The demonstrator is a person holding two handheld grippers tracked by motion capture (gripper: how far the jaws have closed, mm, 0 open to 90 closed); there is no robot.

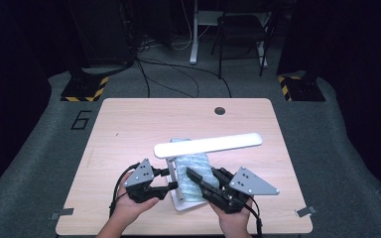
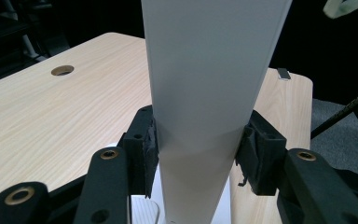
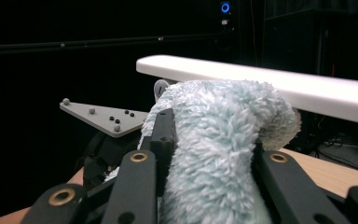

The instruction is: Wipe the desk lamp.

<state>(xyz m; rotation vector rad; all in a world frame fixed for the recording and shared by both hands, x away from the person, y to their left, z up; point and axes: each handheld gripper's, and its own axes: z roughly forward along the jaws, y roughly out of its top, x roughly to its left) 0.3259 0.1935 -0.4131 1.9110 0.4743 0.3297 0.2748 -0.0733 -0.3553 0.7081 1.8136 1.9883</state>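
— What are you holding, nearest to you?

— My left gripper (image 2: 198,154) is pinching the white upright post (image 2: 205,93) of a desk lamp, one pad pressed on each side of it. I hold it low, close to the lamp's base (image 1: 178,202), so the lamp stands firm and does not tip while my other hand works

— And the right?

— My right gripper (image 3: 209,154) is clamped on a fluffy pale-blue cloth (image 3: 219,135), the pile bulging up between the jaws. I grip it bunched so a soft wad sticks out in front to wipe with

— Where does the cloth sit against the lamp?

— From above, the cloth (image 1: 194,171) lies over the base, just beside the post and under the lamp's long white head (image 1: 208,145). I judge I am dusting the base, with the bar next

— Beyond that?

— Bare wooden table (image 1: 129,129) with a round cable hole (image 1: 220,110) near its far edge
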